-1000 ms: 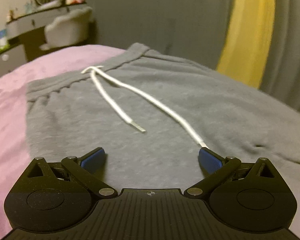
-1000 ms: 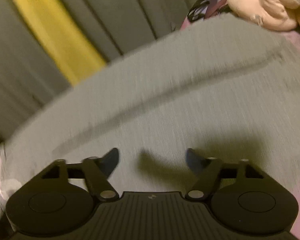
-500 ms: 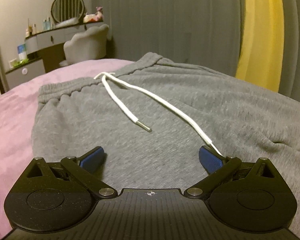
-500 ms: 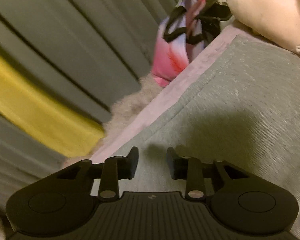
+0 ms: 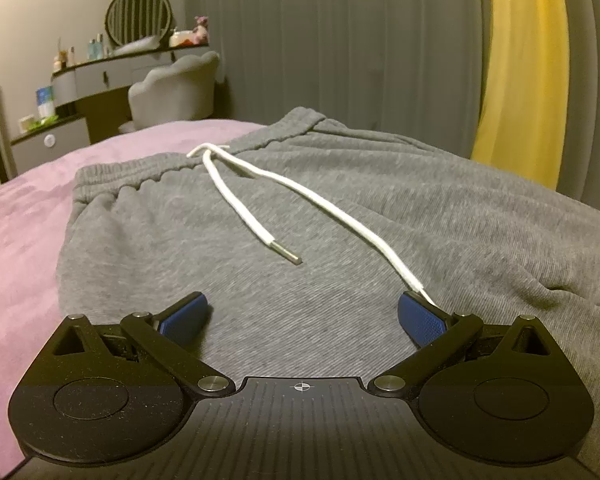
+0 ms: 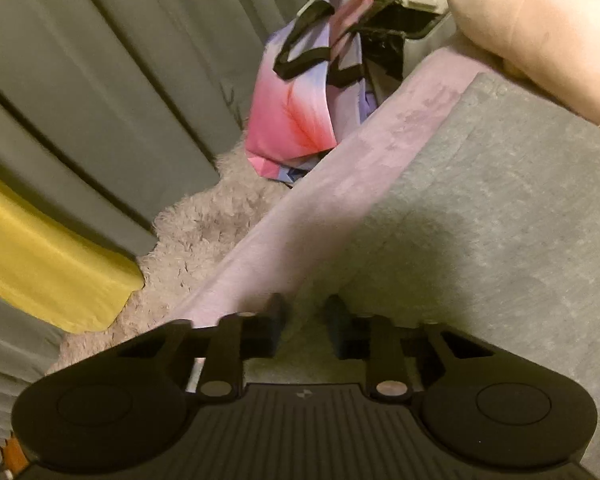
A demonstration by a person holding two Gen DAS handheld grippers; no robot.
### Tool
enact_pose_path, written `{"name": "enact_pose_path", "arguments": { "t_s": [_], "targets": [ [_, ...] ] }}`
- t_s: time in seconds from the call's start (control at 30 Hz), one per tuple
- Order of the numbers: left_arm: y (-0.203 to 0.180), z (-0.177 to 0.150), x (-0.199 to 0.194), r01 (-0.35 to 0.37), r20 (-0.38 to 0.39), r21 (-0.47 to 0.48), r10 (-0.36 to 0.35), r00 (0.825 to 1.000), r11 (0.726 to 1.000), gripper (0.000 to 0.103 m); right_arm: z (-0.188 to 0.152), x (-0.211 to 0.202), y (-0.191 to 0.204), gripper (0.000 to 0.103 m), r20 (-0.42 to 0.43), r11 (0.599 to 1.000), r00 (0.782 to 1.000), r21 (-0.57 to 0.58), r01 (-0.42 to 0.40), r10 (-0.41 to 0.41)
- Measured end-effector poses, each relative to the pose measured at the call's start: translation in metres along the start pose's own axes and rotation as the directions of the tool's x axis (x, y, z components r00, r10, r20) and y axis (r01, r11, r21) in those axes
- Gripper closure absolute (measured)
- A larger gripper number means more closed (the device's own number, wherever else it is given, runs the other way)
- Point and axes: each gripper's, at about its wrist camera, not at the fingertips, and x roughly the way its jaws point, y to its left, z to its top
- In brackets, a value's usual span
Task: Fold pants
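Grey sweatpants (image 5: 340, 216) lie flat on a pink bed (image 5: 16, 240), waistband at the far side, with a white drawstring (image 5: 320, 204) trailing toward me. My left gripper (image 5: 302, 314) is wide open just above the fabric below the waistband, its right finger next to the drawstring's end. In the right wrist view a grey pant leg (image 6: 500, 208) runs along the bed's edge (image 6: 340, 184). My right gripper (image 6: 306, 320) sits at the leg's outer edge, jaws narrowed with a small gap, fabric lying between them.
Grey and yellow curtains (image 5: 520, 60) hang behind the bed. A dressing table with a chair (image 5: 172, 84) stands at the far left. A pink bag (image 6: 300, 100) and a fluffy rug (image 6: 204, 236) are on the floor beside the bed. A pink pillow (image 6: 540, 28) lies by the pant leg.
My right gripper has swung out to the pant leg's edge by the bed side and its jaws have narrowed from wide open. My left gripper has stayed open and tilted up slightly.
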Motion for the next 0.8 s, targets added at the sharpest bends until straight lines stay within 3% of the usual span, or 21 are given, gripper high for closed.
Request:
{"name": "enact_pose_path", "arguments": {
  "t_s": [0.03, 0.13, 0.23, 0.33, 0.43, 0.53, 0.6, 0.63, 0.7, 0.8],
  "targets": [
    [0.001, 0.0, 0.0, 0.002, 0.0, -0.003, -0.002, 1.0, 1.0, 0.0, -0.001, -0.007, -0.005, 0.099, 0.016, 1.0, 1.0, 0.004, -0.014, 0.014],
    [0.002, 0.001, 0.0, 0.011, -0.005, -0.014, -0.011, 1.0, 1.0, 0.0, -0.005, -0.039, -0.021, 0.101, 0.058, 0.995, 0.994, 0.008, -0.095, 0.094],
    [0.003, 0.001, 0.001, 0.014, -0.006, -0.019, -0.014, 1.0, 1.0, 0.0, -0.026, -0.093, -0.048, 0.101, 0.149, 0.98, 0.969, -0.049, -0.192, 0.197],
    [0.003, 0.001, 0.001, 0.017, -0.007, -0.023, -0.018, 1.0, 1.0, 0.0, -0.067, -0.148, -0.083, 0.101, 0.191, 0.963, 0.945, -0.109, -0.248, 0.265],
    [0.004, 0.002, 0.001, 0.021, -0.008, -0.027, -0.022, 1.0, 0.999, 0.0, -0.119, -0.183, -0.127, 0.101, 0.16, 0.957, 0.945, -0.101, -0.273, 0.286],
    [0.005, 0.002, 0.001, 0.025, -0.01, -0.032, -0.025, 1.0, 0.999, 0.0, -0.171, -0.187, -0.162, 0.103, 0.087, 0.975, 0.976, -0.12, -0.188, 0.199],
    [0.006, 0.002, 0.0, 0.029, -0.01, -0.037, -0.029, 1.0, 0.999, 0.0, -0.184, -0.181, -0.178, 0.103, 0.039, 0.988, 0.995, -0.128, -0.083, 0.089],
    [0.006, 0.003, 0.0, 0.031, -0.01, -0.04, -0.031, 0.999, 0.999, 0.0, -0.179, -0.183, -0.185, 0.102, 0.047, 0.992, 0.995, -0.098, -0.08, 0.085],
    [0.007, 0.002, 0.0, 0.034, -0.009, -0.043, -0.034, 0.999, 0.998, 0.0, -0.162, -0.197, -0.184, 0.101, 0.134, 0.99, 0.987, -0.124, -0.068, 0.085],
    [0.007, 0.002, 0.0, 0.034, -0.009, -0.044, -0.034, 0.999, 0.998, 0.0, -0.147, -0.212, -0.153, 0.09, 0.284, 0.95, 0.957, -0.311, 0.037, 0.055]
  ]
}}
